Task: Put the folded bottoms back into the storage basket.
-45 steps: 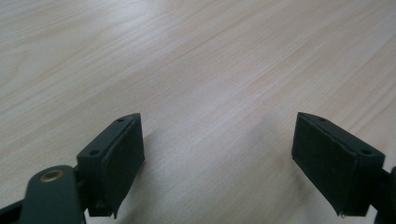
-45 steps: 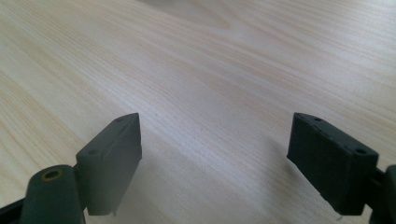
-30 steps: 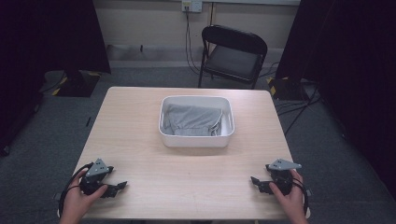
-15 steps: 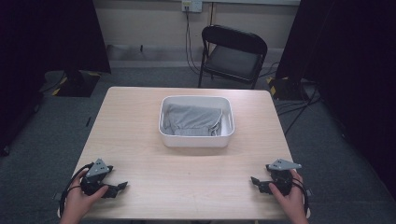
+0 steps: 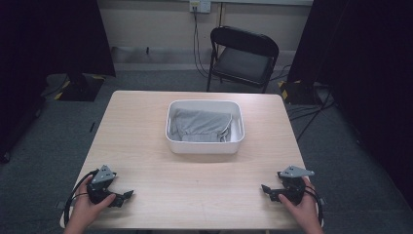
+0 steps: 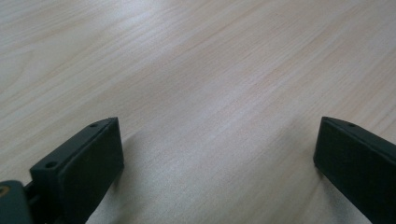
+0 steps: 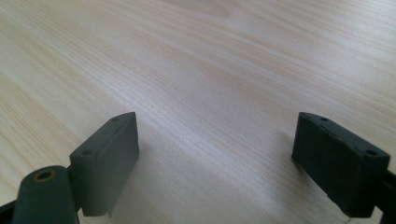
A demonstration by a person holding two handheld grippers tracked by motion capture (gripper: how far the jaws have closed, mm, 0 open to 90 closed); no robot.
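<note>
My left gripper (image 5: 125,196) rests on the wooden table (image 5: 195,175) near its front left corner, held by a hand and pointing right. Its jaws have just been opening and stand wide apart in the left gripper view (image 6: 217,140), with bare wood between them. At the front right corner lies my right gripper (image 5: 266,189), pointing left and also held by a hand. In the right gripper view (image 7: 215,135) its jaws are open with nothing between them.
A white tub (image 5: 204,146) sits mid-table toward the far side, with a crumpled grey cloth (image 5: 199,124) inside it. A black folding chair (image 5: 243,53) stands beyond the table. Cables (image 5: 302,122) run over the floor at the right.
</note>
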